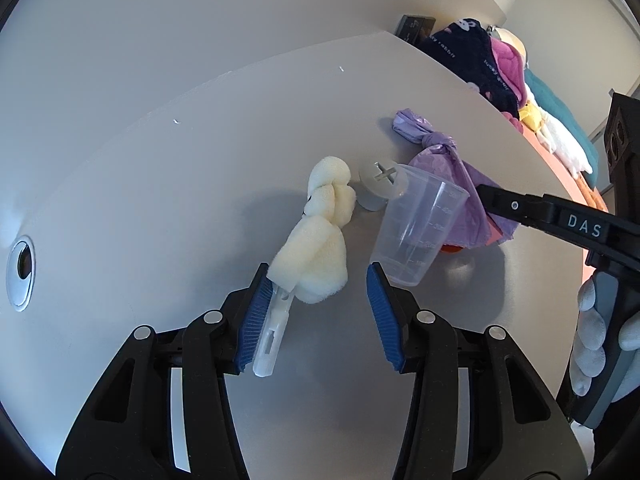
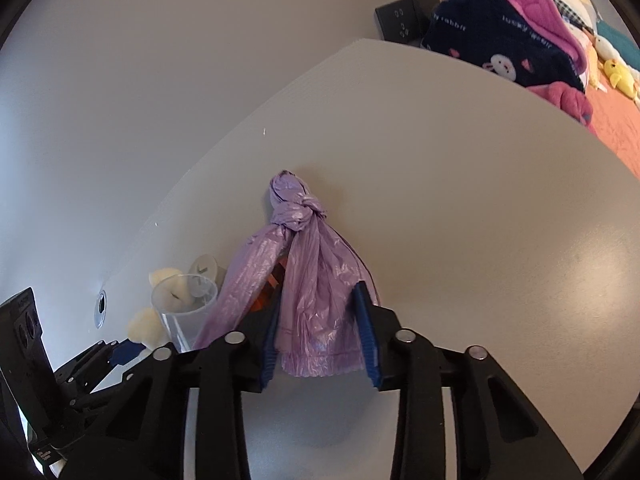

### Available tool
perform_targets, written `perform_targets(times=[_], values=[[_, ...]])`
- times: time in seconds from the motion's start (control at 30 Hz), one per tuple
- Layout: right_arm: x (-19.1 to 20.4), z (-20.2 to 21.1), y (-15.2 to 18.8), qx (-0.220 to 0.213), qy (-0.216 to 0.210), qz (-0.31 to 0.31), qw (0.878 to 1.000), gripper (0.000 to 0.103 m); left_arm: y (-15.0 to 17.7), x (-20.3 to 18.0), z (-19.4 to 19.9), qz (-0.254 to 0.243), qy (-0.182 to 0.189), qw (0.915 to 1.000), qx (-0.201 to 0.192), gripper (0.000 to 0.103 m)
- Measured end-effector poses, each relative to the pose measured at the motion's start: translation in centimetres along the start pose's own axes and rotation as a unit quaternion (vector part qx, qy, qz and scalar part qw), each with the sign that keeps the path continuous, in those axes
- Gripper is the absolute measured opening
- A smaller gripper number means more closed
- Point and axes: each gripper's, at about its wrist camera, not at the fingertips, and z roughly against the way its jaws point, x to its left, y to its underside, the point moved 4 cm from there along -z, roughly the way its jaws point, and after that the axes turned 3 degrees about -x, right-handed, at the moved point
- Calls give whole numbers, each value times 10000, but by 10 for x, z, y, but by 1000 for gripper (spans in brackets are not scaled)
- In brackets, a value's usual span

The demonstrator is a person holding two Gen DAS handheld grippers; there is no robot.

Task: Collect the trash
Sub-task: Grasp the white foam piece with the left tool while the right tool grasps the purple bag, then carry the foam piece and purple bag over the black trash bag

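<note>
Two tongs (image 1: pixel 320 280) (image 2: pixel 320 316), one sponge brush (image 1: pixel 316 236), one cup (image 1: pixel 416 224), one purple bag (image 2: pixel 308 280)

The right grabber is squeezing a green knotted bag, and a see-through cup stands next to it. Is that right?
Not quite: the knotted bag is purple, not green, as the right wrist view shows. The rest holds: the right gripper has the bag between its fingers, and the see-through cup stands beside it.

A knotted purple trash bag (image 2: pixel 310 280) lies slumped on the grey table, beside a clear cup (image 1: pixel 416 224).
</note>
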Motion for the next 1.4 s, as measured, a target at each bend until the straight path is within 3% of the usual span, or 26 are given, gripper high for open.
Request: perform_targets(times=[0.17,0.33,0.87,1.4], values=[[2,2,1,-28,-121,0,9999,16,-3,2,-4,19,-32,10000,-18,29],[1,5,0,-69,-192,-43,9998,6,-5,4,-4,74,-39,9999,-85,23],[10,63,-13,-748,-285,69,9968,5,-17,-15,40,-42,56,9984,-560,21],[-9,149,13,-1318,-171,-5,9911,4,-15,-87,72,-508,464,9946,-780,21]])
